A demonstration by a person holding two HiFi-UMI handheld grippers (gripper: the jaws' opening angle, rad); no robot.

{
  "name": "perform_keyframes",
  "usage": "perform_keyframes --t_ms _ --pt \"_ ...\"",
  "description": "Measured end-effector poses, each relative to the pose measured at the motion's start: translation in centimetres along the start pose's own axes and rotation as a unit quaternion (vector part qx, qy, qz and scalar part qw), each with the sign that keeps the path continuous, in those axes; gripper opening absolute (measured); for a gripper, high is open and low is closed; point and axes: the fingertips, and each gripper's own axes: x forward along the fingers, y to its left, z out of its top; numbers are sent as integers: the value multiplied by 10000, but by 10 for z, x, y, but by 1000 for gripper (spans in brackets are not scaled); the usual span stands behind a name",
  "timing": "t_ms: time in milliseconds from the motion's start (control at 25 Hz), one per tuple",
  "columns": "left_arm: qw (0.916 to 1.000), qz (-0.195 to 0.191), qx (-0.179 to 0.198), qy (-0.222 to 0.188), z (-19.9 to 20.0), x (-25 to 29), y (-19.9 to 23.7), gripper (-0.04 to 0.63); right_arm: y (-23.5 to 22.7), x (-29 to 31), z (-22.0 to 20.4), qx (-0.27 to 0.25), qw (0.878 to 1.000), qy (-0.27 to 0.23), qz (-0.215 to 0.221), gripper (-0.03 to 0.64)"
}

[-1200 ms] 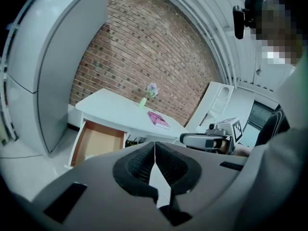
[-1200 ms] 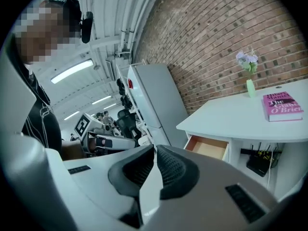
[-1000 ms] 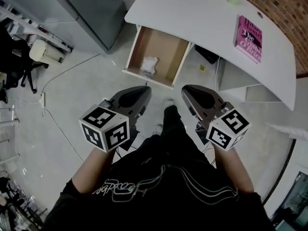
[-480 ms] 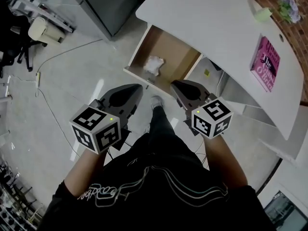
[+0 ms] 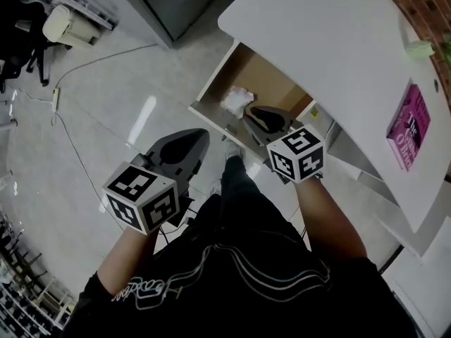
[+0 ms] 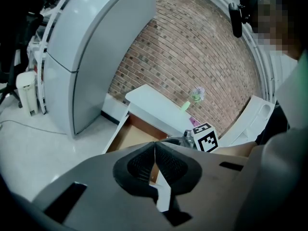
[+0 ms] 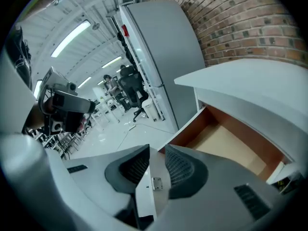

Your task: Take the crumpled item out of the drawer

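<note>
The main risk we see lies at the drawer (image 5: 273, 82). Our right hand-held gripper (image 5: 251, 111) has its jaws only just parting, with nothing between them. If it goes down on the crumpled item (image 5: 236, 100) before the gap is wide enough, the tips will likely push the light wad along the drawer floor or flatten it instead of taking it. The right gripper view shows the drawer's near wall and bare bottom but not the wad. So the aim may be off, and the jaws could knock the drawer's front edge or its side. The overhanging desk (image 5: 317, 27) leaves little room at 1 o'clock, so a lift that swings that way could catch the desk's underside.

The left hand-held gripper (image 5: 195, 135) hangs over the floor (image 5: 134, 97) at about 8 o'clock from the drawer. Its jaws are clenched on nothing. The left forearm (image 5: 116, 259) is bent in close to the body, so it plays no part in the reach. The crumpled item lies inside the open drawer near the front left corner. It sits just at 11 o'clock from the right gripper's tips, close to them but apart. The right forearm (image 5: 320, 213) is stretched forward, carrying its gripper over the drawer's front edge with the nose tilted down and toward 11 o'clock.
</note>
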Motion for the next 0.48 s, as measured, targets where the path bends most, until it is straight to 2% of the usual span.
perform_keyframes --t_ms 80,120,240,480 --pt "9999 60 -85 -4 0 5 12 23 -11 20 -6 -61 9997 254 16 171" --pt "9999 89 -141 -5 0 7 18 23 -17 30 -10 -108 9992 392 21 186" --pt "9994 147 -327 11 -4 15 34 23 -33 55 -24 -189 9970 750 3 219" --pt "9981 214 -573 116 -19 30 56 23 -75 93 -54 -171 9914 1256 -310 232"
